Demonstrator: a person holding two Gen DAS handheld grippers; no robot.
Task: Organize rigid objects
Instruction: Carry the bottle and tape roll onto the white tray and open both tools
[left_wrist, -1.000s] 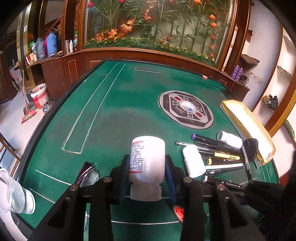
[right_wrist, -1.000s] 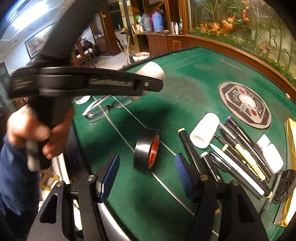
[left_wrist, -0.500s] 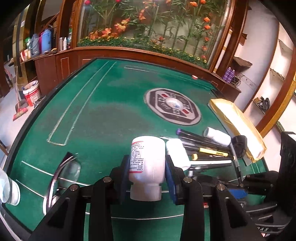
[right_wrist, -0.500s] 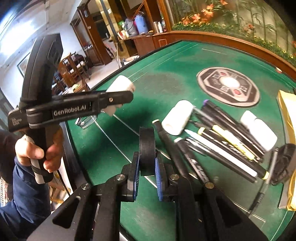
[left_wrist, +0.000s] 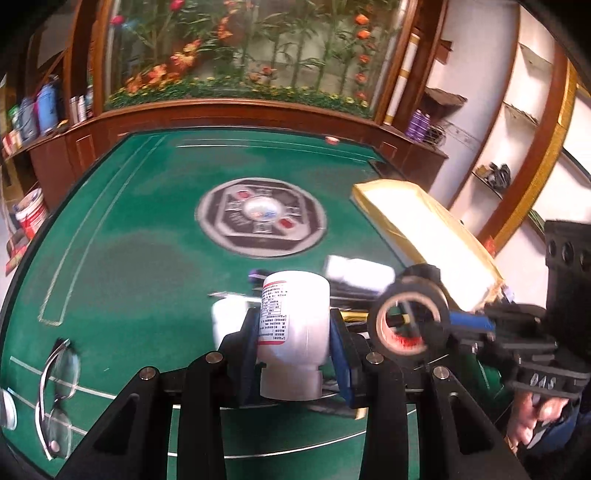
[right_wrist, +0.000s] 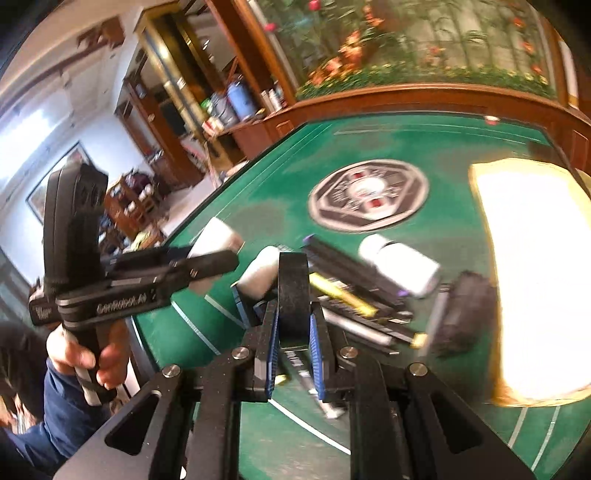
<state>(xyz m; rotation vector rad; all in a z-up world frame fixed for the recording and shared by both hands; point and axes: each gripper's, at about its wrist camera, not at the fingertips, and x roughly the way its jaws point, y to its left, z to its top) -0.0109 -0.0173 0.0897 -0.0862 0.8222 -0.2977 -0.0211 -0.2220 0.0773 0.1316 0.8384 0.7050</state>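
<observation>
- Since a second ago the right gripper (right_wrist: 293, 334) has closed its jaws on the tape roll (right_wrist: 293, 295), which then stood on edge on the table (right_wrist: 258, 177); now the roll is clamped edge-on between the blue pads (right_wrist: 272, 347) and lifted clear of the felt.
- Both views have swung toward the yellow-rimmed tray (left_wrist: 424, 229), which was at the right edge before and now sits nearer, at about 2 o'clock in the left view and 3 o'clock in the right.
- In the left view the roll (left_wrist: 408, 319) hangs in the air at 3 o'clock of the bottle (left_wrist: 293, 321), its hole facing the camera, with the pens (right_wrist: 354, 295) on the felt beneath.
- No change at the left gripper (left_wrist: 293, 365): it grips the white bottle as before, neck toward the camera, base pointing away.
- My reading: both hands now carry a load and are on their way to the tray; nothing has been released yet.
- Pose: each gripper tilts down across the table. The right one has rolled, so the table's far edge now runs closer to level in its view.
- A hand (right_wrist: 83, 360) in a blue sleeve holds the left tool's handle at 9 o'clock of the right view.
- Glasses (left_wrist: 59, 391) lie on the felt at 8 o'clock in the left view, well apart from the rest.
</observation>
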